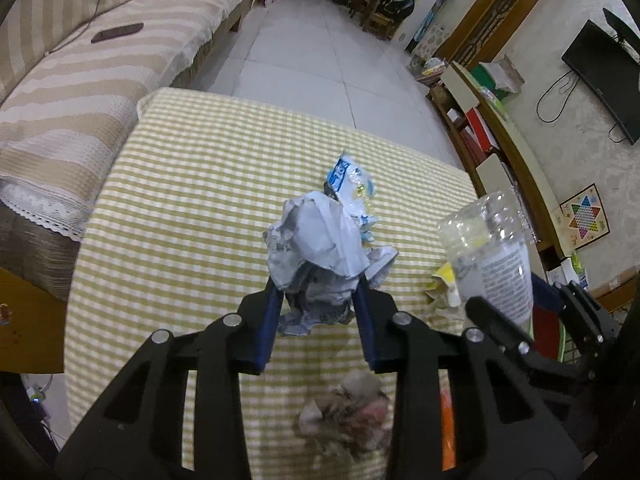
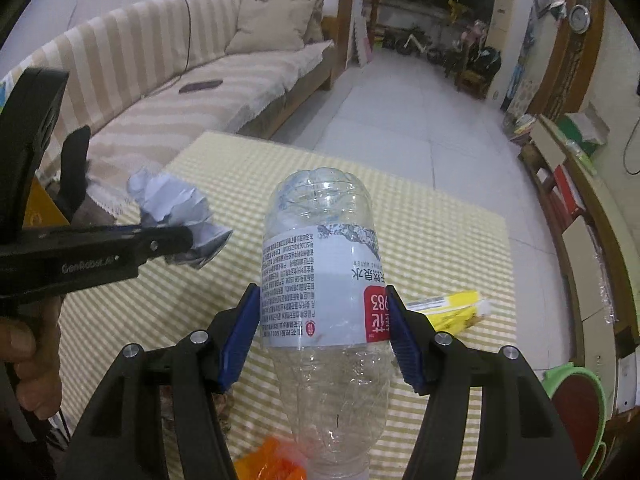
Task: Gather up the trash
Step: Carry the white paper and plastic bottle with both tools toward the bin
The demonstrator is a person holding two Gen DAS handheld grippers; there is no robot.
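Blue fingers [image 2: 240, 340] of the right gripper [image 2: 324, 336] pinch a light, crushable empty water bottle [image 2: 320, 276] mid-label; left gripper [image 1: 320, 304] clamps soft crumpled paper [image 1: 316, 240].

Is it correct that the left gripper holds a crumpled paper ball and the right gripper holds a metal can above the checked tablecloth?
Not quite. The right gripper holds a clear plastic bottle, not a metal can; the right wrist view shows its pads pressing the labelled body. The rest stands: the left gripper holds the crumpled paper ball above the checked tablecloth.
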